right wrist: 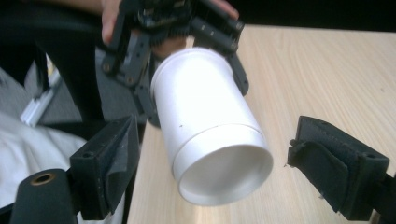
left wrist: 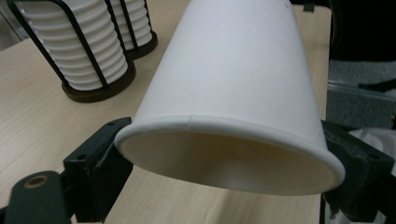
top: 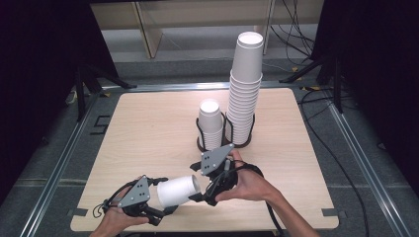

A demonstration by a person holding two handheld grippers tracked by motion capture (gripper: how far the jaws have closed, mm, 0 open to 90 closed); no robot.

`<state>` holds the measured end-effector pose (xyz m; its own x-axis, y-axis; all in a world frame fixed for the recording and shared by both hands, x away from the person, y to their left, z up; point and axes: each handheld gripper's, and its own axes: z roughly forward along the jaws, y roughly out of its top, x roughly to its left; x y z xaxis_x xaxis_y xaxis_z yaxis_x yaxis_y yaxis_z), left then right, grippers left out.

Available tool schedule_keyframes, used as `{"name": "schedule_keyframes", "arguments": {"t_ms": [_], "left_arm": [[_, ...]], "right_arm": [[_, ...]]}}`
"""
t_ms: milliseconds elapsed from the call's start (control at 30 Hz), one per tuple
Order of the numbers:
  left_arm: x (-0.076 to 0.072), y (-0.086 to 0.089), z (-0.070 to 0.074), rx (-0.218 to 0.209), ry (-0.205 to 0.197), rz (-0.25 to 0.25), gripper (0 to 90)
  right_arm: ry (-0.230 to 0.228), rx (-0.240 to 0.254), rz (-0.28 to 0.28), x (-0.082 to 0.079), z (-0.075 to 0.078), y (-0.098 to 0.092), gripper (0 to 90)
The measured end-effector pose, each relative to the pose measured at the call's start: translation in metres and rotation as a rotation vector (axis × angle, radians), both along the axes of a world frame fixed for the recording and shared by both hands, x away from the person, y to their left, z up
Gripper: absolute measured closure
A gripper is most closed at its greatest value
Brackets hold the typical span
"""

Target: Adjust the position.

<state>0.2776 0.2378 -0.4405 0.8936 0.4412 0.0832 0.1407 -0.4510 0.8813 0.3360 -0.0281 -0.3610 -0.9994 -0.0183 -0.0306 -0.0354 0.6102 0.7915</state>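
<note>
Your left gripper (top: 165, 207) has the paper cup (top: 178, 191) pinched at its rim, lying sideways at the table's (top: 148, 123) 6 o'clock edge. Right gripper (top: 205, 190) is wide open, so grab the base squarely and gently.

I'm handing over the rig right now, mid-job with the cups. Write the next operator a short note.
Left gripper: shut on a paper cup at its rim end, cup lying sideways just above the table.
Right gripper: open, fingers either side of the cup's base end, not touching.
Holder at mid-table: a short stack and a tall stack.
Done: one cup in hand.
Left: probably pass it to the right gripper or stack it.
</note>
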Motion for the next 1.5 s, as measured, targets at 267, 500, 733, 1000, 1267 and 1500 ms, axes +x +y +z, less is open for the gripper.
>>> {"name": "schedule_keyframes", "arguments": {"t_ms": [267, 500, 733, 1000, 1267, 1500], "left_arm": [[-0.002, -0.006, -0.002, 0.063, 0.026, -0.014, 12.7], [-0.003, -0.009, 0.0, 0.106, 0.029, -0.032, 12.7], [-0.004, -0.01, -0.001, 0.122, 0.03, -0.039, 12.7], [-0.005, -0.011, -0.001, 0.116, 0.028, -0.044, 12.6], [-0.005, -0.012, -0.002, 0.106, 0.037, -0.045, 12.6], [-0.005, -0.012, -0.002, 0.119, 0.036, -0.061, 12.6]], "right_arm": [[-0.127, -0.157, 0.045, -0.01, -0.004, 0.015, 16.9], [-0.169, -0.262, 0.092, -0.017, -0.014, 0.03, 17.6], [-0.237, -0.373, 0.128, -0.021, -0.021, 0.048, 17.7], [-0.255, -0.414, 0.156, -0.019, -0.027, 0.061, 18.2], [-0.242, -0.44, 0.16, -0.019, -0.033, 0.066, 17.9], [-0.252, -0.458, 0.18, -0.018, -0.037, 0.071, 18.5]]}}
